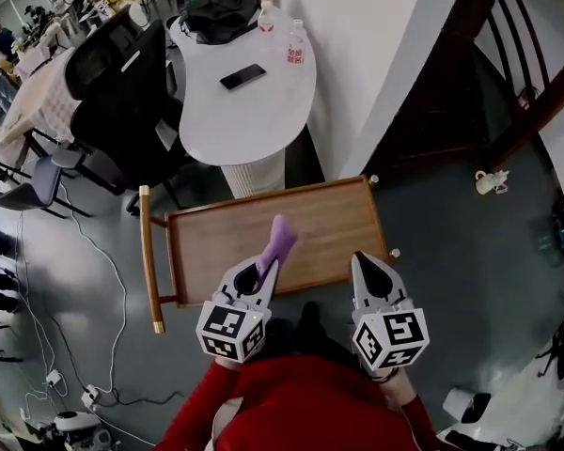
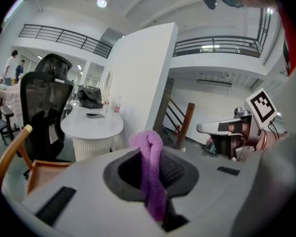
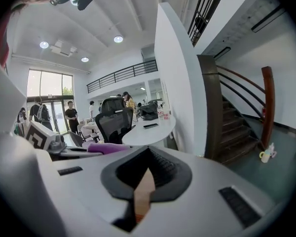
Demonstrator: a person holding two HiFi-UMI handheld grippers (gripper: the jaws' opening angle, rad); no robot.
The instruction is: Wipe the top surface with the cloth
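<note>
A wooden cart top [image 1: 329, 224] with a raised rim lies just in front of me. My left gripper [image 1: 266, 269] is shut on a purple cloth [image 1: 280, 238], which sticks out forward over the near middle of the top. In the left gripper view the cloth [image 2: 150, 167] stands up as a folded strip between the closed jaws of the left gripper [image 2: 155, 181]. My right gripper [image 1: 367, 259] hovers over the top's near right edge, shut and holding nothing. In the right gripper view its jaws [image 3: 144, 181] leave only a sliver of wood showing.
The cart's wooden handle [image 1: 147, 252] runs along its left side. Beyond it stand a white round table [image 1: 254, 101] with a phone [image 1: 242, 76] and bottles, a black office chair [image 1: 122, 92], a white wall and a dark staircase [image 1: 489, 83]. Cables trail on the floor at the left.
</note>
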